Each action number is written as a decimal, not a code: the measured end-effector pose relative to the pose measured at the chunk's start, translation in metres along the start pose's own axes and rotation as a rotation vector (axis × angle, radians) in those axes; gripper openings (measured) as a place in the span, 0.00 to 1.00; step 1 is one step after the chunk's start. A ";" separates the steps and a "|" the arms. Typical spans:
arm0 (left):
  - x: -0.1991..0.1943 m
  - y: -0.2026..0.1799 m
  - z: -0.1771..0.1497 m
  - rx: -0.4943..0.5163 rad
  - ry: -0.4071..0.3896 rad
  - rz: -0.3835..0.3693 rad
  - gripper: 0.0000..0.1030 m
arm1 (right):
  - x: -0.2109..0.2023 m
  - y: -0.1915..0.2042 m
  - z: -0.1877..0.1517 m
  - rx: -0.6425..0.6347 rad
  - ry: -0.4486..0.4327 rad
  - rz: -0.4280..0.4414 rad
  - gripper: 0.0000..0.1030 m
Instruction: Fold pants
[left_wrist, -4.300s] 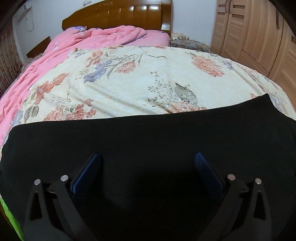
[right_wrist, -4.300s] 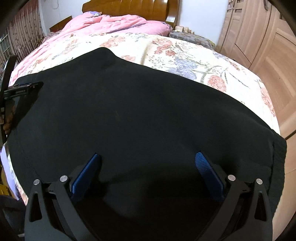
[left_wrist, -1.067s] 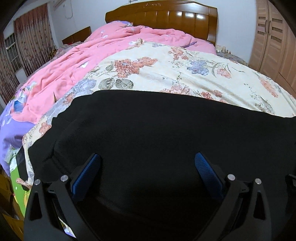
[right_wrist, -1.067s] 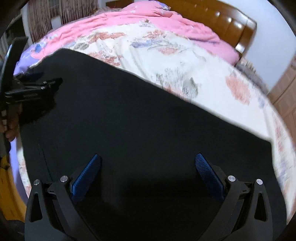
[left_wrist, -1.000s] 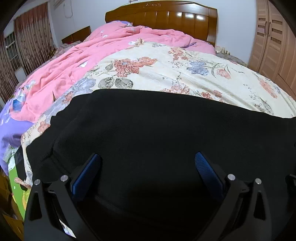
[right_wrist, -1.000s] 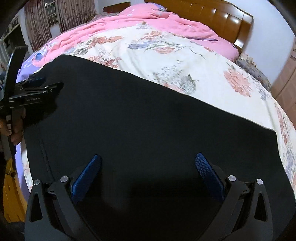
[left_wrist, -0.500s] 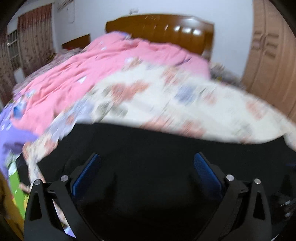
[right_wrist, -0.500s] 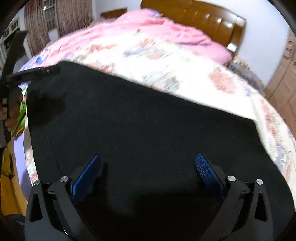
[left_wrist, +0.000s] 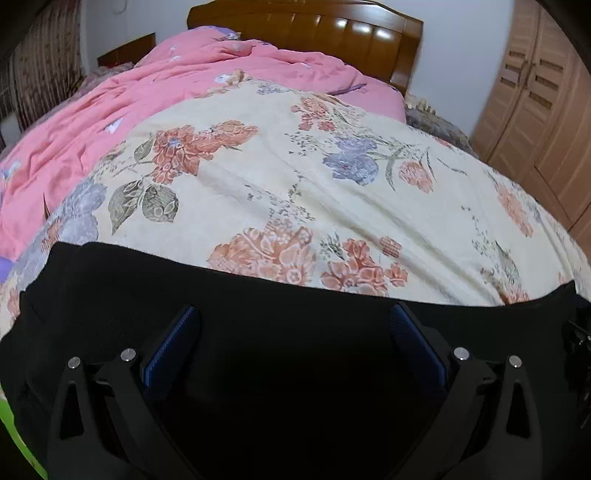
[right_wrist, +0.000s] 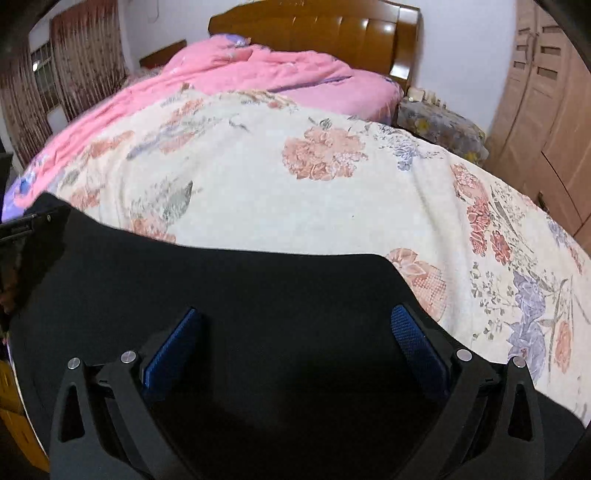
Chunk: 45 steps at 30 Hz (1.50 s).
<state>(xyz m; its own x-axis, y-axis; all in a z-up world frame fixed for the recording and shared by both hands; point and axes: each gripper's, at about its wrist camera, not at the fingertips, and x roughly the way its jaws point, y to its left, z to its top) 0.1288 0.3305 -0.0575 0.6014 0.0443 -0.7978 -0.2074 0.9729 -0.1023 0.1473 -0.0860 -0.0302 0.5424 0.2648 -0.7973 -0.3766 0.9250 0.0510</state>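
Note:
The black pants (left_wrist: 258, 306) lie flat across the near end of the bed, on the floral cream quilt (left_wrist: 295, 177). My left gripper (left_wrist: 293, 332) is open, its blue pads apart above the black cloth near its left part. My right gripper (right_wrist: 295, 332) is open above the pants (right_wrist: 240, 288) near their right end. The left gripper's black body shows at the left edge of the right wrist view (right_wrist: 26, 225). Neither gripper holds cloth.
A pink duvet (left_wrist: 129, 92) covers the far left of the bed, before a wooden headboard (left_wrist: 314, 26). Wooden wardrobe doors (left_wrist: 535, 96) stand on the right. A nightstand with a floral cover (right_wrist: 439, 122) sits by the headboard. Curtains (right_wrist: 74, 74) hang at left.
Both grippers have tilted and drawn back toward the near edge; less of the black pants fills each view and more quilt shows. Both stay open.

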 end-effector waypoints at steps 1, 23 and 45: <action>-0.001 0.000 -0.001 -0.001 -0.004 0.002 0.99 | -0.002 -0.004 -0.003 0.033 -0.009 -0.005 0.96; -0.079 -0.025 -0.111 0.269 -0.098 0.137 0.99 | -0.116 -0.011 -0.153 -0.064 0.124 -0.095 0.95; -0.205 0.255 -0.176 -0.568 -0.101 0.422 0.98 | -0.045 0.441 -0.009 -0.758 -0.061 0.335 0.91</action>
<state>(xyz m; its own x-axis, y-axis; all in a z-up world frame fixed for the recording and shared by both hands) -0.1837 0.5296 -0.0246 0.4442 0.4380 -0.7816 -0.7911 0.6012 -0.1126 -0.0496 0.3075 0.0228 0.3436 0.5279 -0.7767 -0.9172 0.3662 -0.1568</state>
